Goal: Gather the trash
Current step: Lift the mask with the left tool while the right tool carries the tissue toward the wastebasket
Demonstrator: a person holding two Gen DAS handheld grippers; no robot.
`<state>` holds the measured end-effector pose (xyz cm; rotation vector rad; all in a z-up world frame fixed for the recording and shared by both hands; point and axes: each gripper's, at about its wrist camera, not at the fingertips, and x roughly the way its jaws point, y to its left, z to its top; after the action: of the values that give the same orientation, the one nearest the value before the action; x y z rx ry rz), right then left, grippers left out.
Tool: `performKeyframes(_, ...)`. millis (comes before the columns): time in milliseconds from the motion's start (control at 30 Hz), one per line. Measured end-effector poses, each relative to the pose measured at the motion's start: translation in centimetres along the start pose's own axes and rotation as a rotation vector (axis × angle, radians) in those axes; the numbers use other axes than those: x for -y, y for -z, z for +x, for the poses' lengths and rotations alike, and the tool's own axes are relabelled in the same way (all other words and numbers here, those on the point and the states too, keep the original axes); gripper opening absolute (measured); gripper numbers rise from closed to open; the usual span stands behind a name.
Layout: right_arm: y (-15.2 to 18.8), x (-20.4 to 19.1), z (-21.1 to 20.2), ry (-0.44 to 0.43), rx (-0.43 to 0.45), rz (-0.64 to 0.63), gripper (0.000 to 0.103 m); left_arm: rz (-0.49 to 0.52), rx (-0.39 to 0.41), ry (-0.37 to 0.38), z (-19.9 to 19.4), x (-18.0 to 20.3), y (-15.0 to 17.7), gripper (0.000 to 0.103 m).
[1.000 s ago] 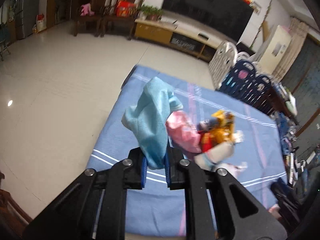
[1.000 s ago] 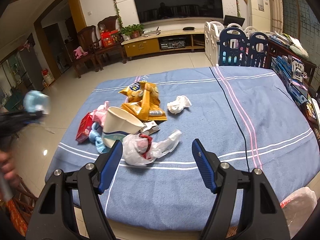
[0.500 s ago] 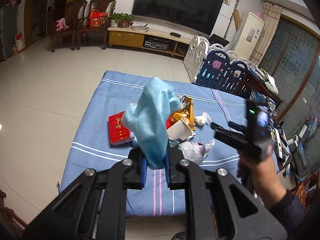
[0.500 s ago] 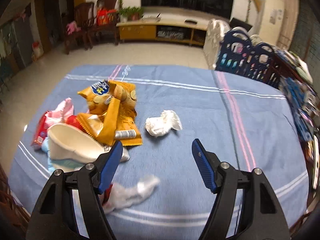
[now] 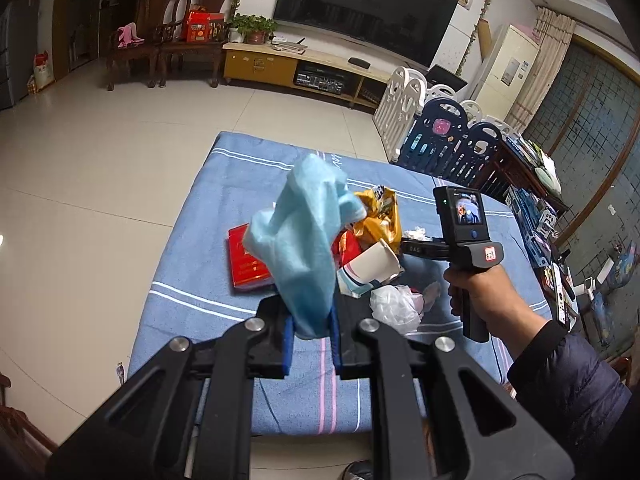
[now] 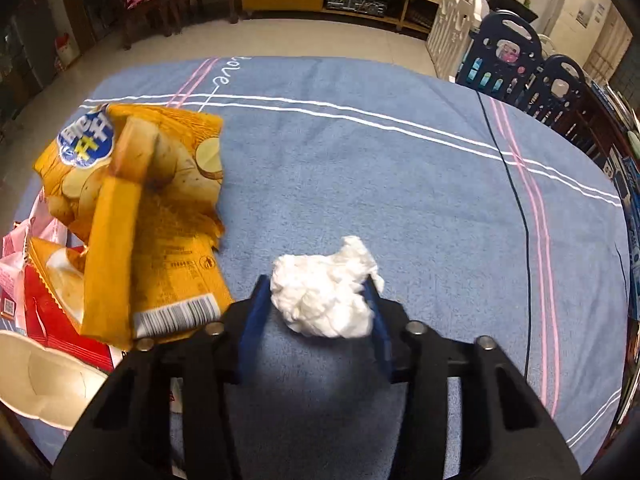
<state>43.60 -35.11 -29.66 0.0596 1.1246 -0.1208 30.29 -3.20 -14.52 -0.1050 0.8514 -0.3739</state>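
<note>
My left gripper (image 5: 312,320) is shut on a light blue cloth (image 5: 304,236), held up above the near edge of the blue tablecloth (image 5: 188,292). A white tissue wad (image 6: 324,292) lies on the cloth between the pads of my right gripper (image 6: 318,296). Its jaws are closing and the pads meet the wad's sides. In the left wrist view a hand (image 5: 476,292) holds the right gripper low over the table, past the trash pile. The pile holds a yellow chip bag (image 6: 132,208), a red packet (image 5: 246,260), a paper cup (image 5: 372,264) and a white plastic bag (image 5: 394,308).
A pink wrapper (image 6: 16,256) and the paper cup (image 6: 44,376) lie left of the right gripper. Bare tablecloth (image 6: 400,160) stretches ahead and to the right. A blue and white play fence (image 5: 436,128) stands beyond the table, a cluttered shelf (image 5: 536,216) at the right.
The right gripper dropped down and forward onto the white tissue wad and its jaws narrowed around it. The left gripper kept the blue cloth and shifted a little.
</note>
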Motion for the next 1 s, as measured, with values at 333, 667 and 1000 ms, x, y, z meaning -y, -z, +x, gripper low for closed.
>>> performKeyframes(333, 7.9, -0.4, -14.6, -0.148, 0.258, 0.074, 0.02, 0.023, -0.006, 0.018, -0.1, 0.9, -0.1, 0.015)
performKeyframes(667, 18.8, -5.0, -26.7, -0.208, 0.421, 0.096, 0.02, 0.103, -0.07, 0.024, 0.9, 3.0, 1.3, 0.015)
performKeyframes(1000, 17.8, -4.9, -25.1, -0.202, 0.423, 0.069, 0.02, 0.166, -0.103, -0.004, 1.6, 4.1, 2.2, 0.015)
